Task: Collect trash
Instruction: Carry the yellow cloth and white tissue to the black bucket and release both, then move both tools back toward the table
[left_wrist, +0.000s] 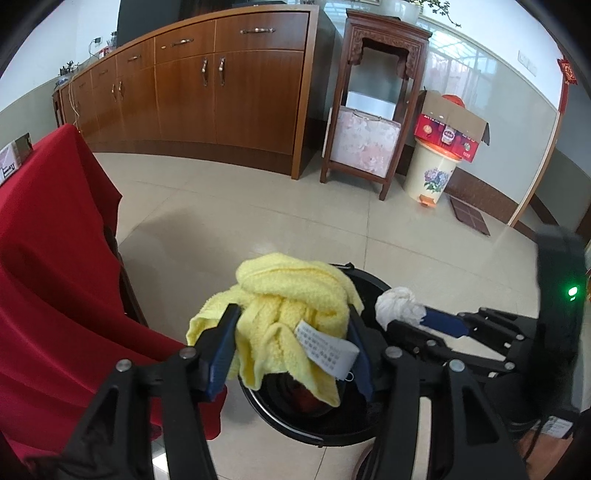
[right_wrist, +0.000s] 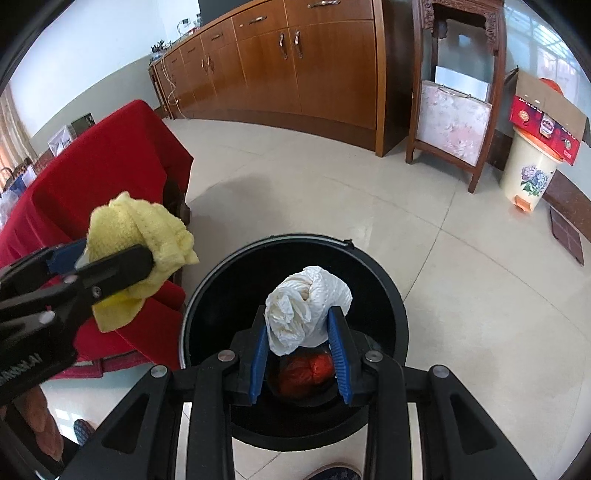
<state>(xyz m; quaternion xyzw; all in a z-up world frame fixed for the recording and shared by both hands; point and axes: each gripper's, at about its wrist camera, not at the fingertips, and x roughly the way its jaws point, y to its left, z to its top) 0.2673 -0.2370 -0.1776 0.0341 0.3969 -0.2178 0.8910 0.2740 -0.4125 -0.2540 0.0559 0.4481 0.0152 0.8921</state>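
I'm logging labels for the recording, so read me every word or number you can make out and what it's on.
White tag on the yellow towel: rows of print, too small to read.
Red cardboard box on the flowered bin: lettering, too blurred to read.
Left gripper body: embossed letters, not readable.

Your left gripper (left_wrist: 291, 332) and right gripper (right_wrist: 300, 338) match: black plastic linkage arms with cut-out windows, silver round pivot screws, ribbed blue pads (right_wrist: 258, 360) on the fingers. Right unit's black housing has a lit green LED (left_wrist: 572, 292). Left unit carries partly cut-off white lettering (right_wrist: 20, 367).
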